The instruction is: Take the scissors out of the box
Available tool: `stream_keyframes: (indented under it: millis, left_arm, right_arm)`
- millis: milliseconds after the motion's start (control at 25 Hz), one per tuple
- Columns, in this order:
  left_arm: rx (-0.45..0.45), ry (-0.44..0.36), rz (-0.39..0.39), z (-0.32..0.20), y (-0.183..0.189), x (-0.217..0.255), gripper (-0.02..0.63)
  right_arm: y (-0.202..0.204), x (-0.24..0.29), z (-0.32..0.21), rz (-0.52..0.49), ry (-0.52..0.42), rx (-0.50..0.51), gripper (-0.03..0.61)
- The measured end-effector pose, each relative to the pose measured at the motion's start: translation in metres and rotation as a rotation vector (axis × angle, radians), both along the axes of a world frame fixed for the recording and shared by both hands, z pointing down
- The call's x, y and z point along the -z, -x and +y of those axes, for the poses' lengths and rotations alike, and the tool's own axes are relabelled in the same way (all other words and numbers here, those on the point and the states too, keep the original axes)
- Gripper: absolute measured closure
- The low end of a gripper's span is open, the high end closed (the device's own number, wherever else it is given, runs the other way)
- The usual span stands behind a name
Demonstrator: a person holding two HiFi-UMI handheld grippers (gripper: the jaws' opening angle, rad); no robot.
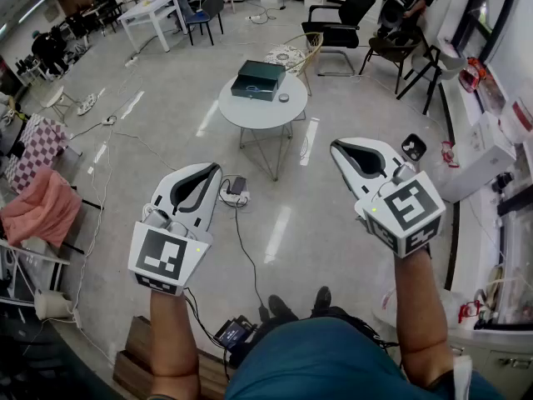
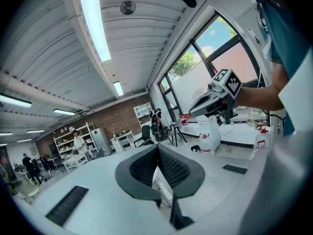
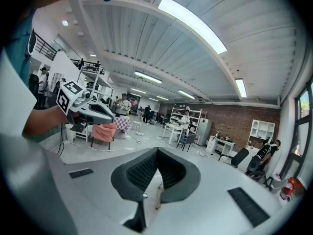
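A dark box (image 1: 257, 79) lies closed on a small round white table (image 1: 265, 112) a few steps ahead of me. No scissors show in any view. Both grippers hang in the air over the floor, well short of the table. My left gripper (image 1: 215, 170) is shut with nothing in it, its pads (image 2: 146, 166) meeting at the tips. My right gripper (image 1: 336, 147) is likewise shut and empty, pads (image 3: 168, 168) pressed together. Each gripper view catches the other gripper: the right gripper (image 2: 215, 99) and the left gripper (image 3: 87, 109).
A power strip (image 1: 236, 192) with cables lies on the floor between me and the table. A pink cloth (image 1: 42, 207) drapes a chair at left. A wicker chair (image 1: 304, 52) and black office chairs (image 1: 341, 23) stand behind the table. A white counter (image 1: 491, 165) runs along the right.
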State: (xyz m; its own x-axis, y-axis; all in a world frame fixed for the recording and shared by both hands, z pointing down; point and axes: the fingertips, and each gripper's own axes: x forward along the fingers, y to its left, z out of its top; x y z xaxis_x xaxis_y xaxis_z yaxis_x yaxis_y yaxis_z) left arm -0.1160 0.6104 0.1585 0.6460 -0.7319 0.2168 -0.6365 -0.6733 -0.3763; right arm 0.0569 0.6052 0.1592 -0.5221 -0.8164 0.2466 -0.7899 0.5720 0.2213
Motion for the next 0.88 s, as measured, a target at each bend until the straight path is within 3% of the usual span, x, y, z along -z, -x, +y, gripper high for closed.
stream_keyframes:
  millis: [640, 880]
  left_arm:
    - [-0.03, 0.004, 0.017, -0.002, 0.013, -0.001, 0.595]
    - [0.002, 0.02, -0.008, -0.026, 0.011, -0.012, 0.595]
  right_arm:
    - [0.022, 0.005, -0.004, -0.04, -0.017, 0.003, 0.54]
    - [0.013, -0.002, -0.039, -0.072, -0.009, 0.02, 0.54]
